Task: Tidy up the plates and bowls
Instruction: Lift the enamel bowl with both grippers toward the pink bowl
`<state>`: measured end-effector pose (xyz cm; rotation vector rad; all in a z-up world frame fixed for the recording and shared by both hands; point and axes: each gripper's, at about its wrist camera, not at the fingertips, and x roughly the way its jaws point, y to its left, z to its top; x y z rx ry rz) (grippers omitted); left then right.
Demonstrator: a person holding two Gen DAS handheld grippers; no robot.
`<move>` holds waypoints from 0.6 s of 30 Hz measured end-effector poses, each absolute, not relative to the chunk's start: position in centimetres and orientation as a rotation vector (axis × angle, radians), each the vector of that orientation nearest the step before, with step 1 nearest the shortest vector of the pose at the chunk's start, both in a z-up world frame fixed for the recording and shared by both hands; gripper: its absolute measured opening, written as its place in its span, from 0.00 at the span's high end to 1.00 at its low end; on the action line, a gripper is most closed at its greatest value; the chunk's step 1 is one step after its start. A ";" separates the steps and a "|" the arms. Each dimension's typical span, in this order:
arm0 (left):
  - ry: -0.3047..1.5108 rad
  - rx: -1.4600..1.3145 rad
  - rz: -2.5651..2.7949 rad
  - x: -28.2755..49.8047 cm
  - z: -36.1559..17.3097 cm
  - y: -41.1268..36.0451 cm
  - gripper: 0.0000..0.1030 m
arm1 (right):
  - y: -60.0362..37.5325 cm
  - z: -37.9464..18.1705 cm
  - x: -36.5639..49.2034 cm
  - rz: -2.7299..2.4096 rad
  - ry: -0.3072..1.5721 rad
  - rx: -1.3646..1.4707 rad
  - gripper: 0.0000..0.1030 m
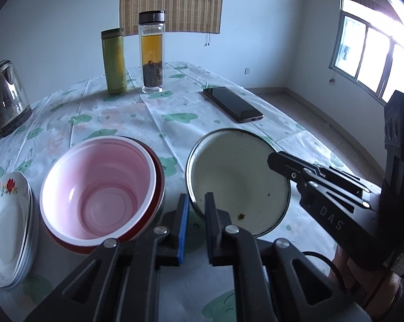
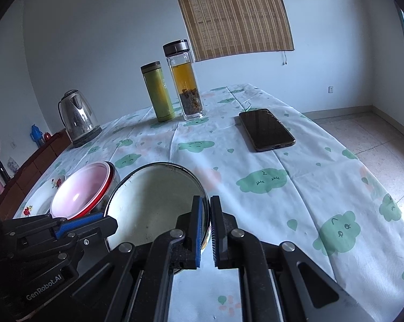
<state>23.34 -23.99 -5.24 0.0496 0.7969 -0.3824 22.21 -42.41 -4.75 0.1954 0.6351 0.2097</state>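
Observation:
A white enamel bowl with a dark rim and a few brown specks inside sits right of centre. My left gripper is shut on its near-left rim, which passes between the pads. My right gripper is shut on the bowl at its right rim and shows in the left wrist view as a black arm. Left of the bowl, a pink bowl is nested in a red one. A stack of white flowered plates lies at the far left. Whether the enamel bowl rests on the cloth, I cannot tell.
At the back of the table stand a steel kettle, a green flask and a glass tea bottle. A dark phone lies beyond the bowl. The table edge drops to a tiled floor on the right.

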 end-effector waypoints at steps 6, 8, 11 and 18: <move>0.786 0.025 -0.395 22.8 -4.7 -23.2 0.92 | -42.0 -4.6 21.9 0.221 0.629 0.186 0.93; 0.781 0.016 -0.401 22.6 -4.5 -22.9 0.92 | -41.9 -4.6 21.6 0.229 0.634 0.194 0.93; 0.761 0.012 -0.406 22.3 -3.9 -22.6 0.93 | -41.7 -4.4 21.0 0.229 0.631 0.188 0.93; 0.730 0.002 -0.403 21.8 -2.9 -21.4 0.93 | -40.7 -2.1 19.7 0.230 0.573 0.165 0.93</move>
